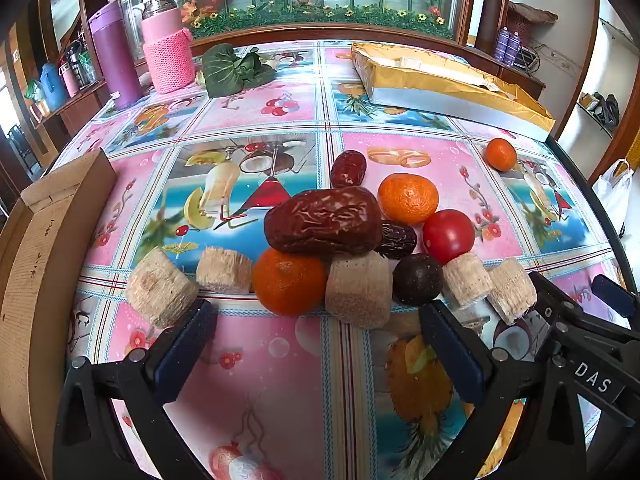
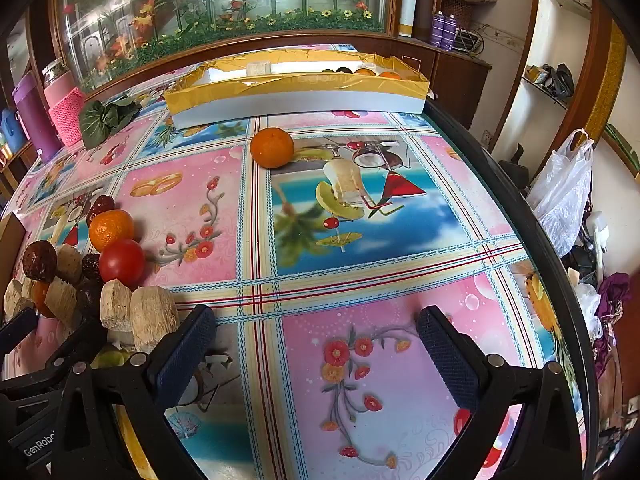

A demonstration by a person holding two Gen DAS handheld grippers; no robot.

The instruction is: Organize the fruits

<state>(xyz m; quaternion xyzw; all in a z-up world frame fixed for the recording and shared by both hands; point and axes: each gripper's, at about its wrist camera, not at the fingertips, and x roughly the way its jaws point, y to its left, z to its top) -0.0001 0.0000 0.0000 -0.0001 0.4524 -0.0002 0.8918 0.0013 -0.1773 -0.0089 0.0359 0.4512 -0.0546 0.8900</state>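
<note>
Both claws, left gripper (image 1: 316, 332) and right gripper (image 2: 316, 340), stood wide open, empty. The fruit pile (image 1: 324, 224) lay near the table's (image 2: 400, 240) near edge; the soft tomato (image 1: 448, 236) probably needed a gentle grip across its middle.

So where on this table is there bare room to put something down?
Most open: the stretch of tablecloth between the lone orange, the yellow-lined box and the table's right edge. There is also room in front of the right claw. It is crowded at the left, where the fruit pile sits beside the wooden box.
</note>
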